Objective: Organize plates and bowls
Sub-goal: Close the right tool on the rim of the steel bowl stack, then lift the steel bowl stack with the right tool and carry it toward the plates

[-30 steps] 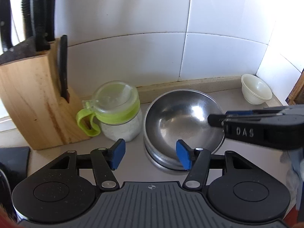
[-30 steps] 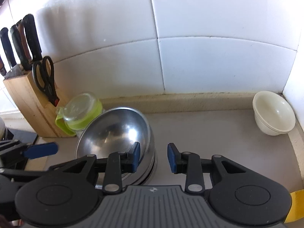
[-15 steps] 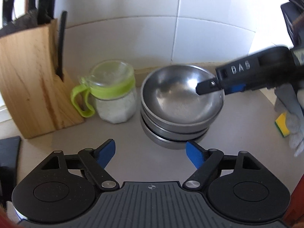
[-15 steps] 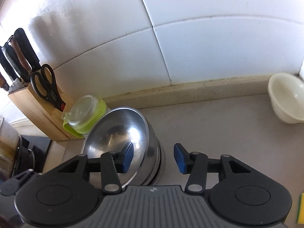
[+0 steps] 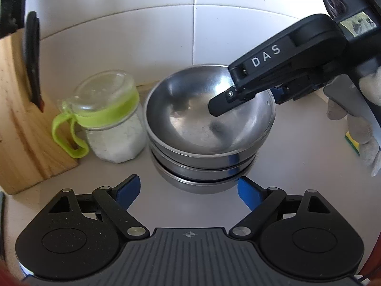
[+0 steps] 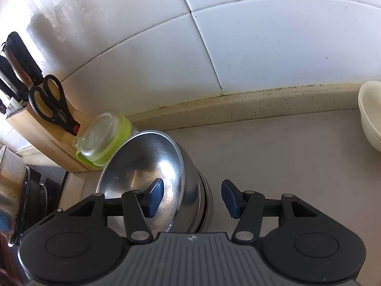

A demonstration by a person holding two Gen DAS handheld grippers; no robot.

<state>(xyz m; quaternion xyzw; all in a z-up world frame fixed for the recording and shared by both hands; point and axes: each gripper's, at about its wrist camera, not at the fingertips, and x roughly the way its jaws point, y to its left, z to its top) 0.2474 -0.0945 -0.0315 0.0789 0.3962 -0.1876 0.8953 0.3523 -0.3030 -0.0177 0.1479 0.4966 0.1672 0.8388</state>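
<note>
**Right fingers straddle the rim of the top steel bowl**

The stack of steel bowls (image 5: 209, 140) stands on the desk (image 6: 285, 157) near the tiled back wall, just beside a green-lidded jar (image 5: 112, 121) and close to a wooden knife block (image 5: 21, 109). A cream bowl (image 6: 371, 114) sits well apart, at the far right of the desk.

What the next move turns on is the top bowl's right-hand rim. The right gripper (image 6: 190, 200) comes in from that side, angled downward. Its fingers are apart and hold nothing: the left one (image 6: 154, 197) hangs inside the bowl over the hollow, the right one (image 6: 229, 199) outside over bare desk, so the rim and wall lie between them. The rim seems nearer the inner finger; whether either pad touches metal cannot be told. In the left wrist view the same inner finger reaches over the rim into the bowl.

The left gripper (image 5: 188, 190) hovers in front of the stack, low and level, its fingers (image 5: 128, 188) spread wide and empty, the bottom bowl's near edge just ahead between them. It is close too, but only the right gripper has the rim bracketed.

Likely the step in hand is pinching the bowl's wall. The steel looks slick, so a shallow pinch could slip.
</note>
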